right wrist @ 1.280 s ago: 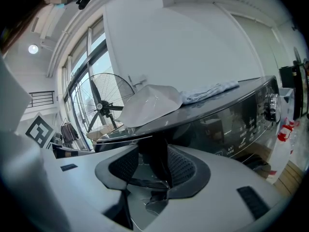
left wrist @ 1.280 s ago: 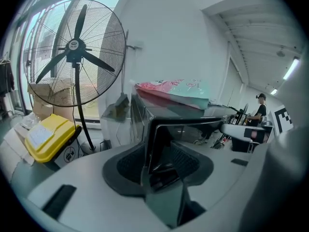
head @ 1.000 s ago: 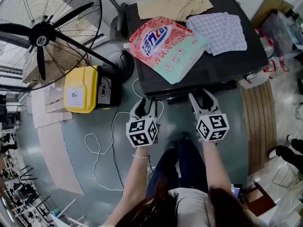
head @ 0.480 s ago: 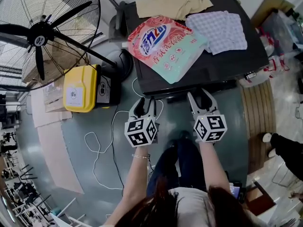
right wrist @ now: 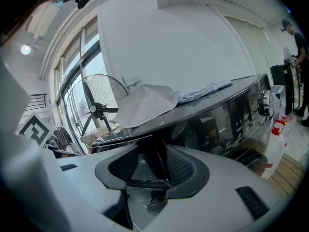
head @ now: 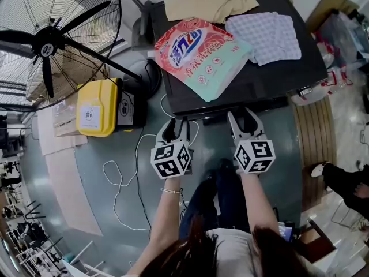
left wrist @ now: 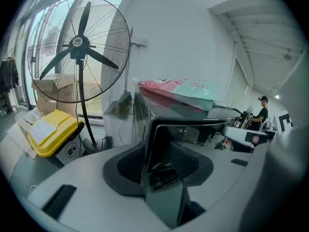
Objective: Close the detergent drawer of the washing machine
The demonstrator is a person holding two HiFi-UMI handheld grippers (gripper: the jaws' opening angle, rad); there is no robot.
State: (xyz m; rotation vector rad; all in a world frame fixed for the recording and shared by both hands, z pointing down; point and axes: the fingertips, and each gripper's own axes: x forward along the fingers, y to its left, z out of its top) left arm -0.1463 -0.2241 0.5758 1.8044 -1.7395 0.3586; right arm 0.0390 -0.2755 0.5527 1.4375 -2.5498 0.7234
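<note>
The dark washing machine [head: 300, 56] fills the upper middle of the head view. A narrow dark drawer front [head: 214, 120] juts a little from its front edge. My left gripper [head: 176, 127] hovers at the front's left end and my right gripper [head: 245, 120] further right; both are open. In the left gripper view, a dark glossy part of the machine's front [left wrist: 166, 144] stands between the spread pads of my left gripper [left wrist: 161, 170]. In the right gripper view, the machine's dark front edge [right wrist: 154, 158] lies between the pads of my right gripper [right wrist: 152, 175]. Whether the pads touch it is unclear.
On the machine's top lie a pink and green detergent bag [head: 202, 53], a beige cloth [head: 210, 4] and a checked cloth [head: 268, 36]. A large fan [head: 52, 39] and a yellow box [head: 98, 108] stand left. A cable [head: 124, 183] trails on the floor. A person's shoe [head: 346, 180] shows at right.
Both grippers have drifted slightly left and a touch nearer the machine's front. The shoe at the right edge has shifted.
</note>
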